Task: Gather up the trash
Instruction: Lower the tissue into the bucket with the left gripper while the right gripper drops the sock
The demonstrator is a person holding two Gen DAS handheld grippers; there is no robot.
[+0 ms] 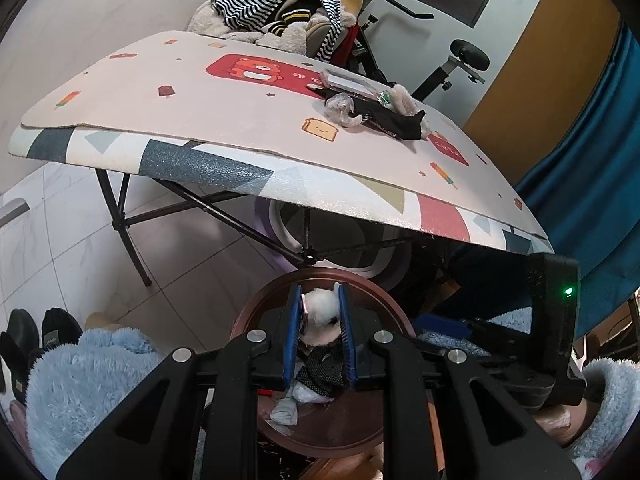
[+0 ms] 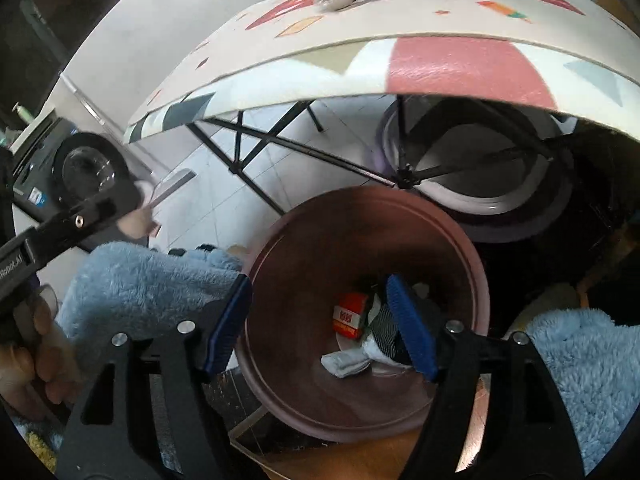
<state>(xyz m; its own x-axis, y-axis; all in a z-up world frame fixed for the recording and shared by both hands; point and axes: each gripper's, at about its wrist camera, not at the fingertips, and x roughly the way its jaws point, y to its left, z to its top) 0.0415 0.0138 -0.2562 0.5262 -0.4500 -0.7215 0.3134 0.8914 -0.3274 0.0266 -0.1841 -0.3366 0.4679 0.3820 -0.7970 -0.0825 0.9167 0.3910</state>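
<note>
Right over the brown bin (image 1: 384, 300), the left gripper (image 1: 319, 320) had its blue fingers (image 1: 295, 332) clamped on a fluffy white wad (image 1: 322, 308), not yet dropped. Beside it, the right gripper (image 2: 320, 320) gaped wide and carried nothing above that bin (image 2: 280, 264), where an orange packet (image 2: 350, 314) and crumpled tissue (image 2: 344, 364) already lay. Farther off, a pile of wrappers (image 1: 372, 108) sat on the worktop (image 1: 180, 112), so I'd call the job partway done.
</note>
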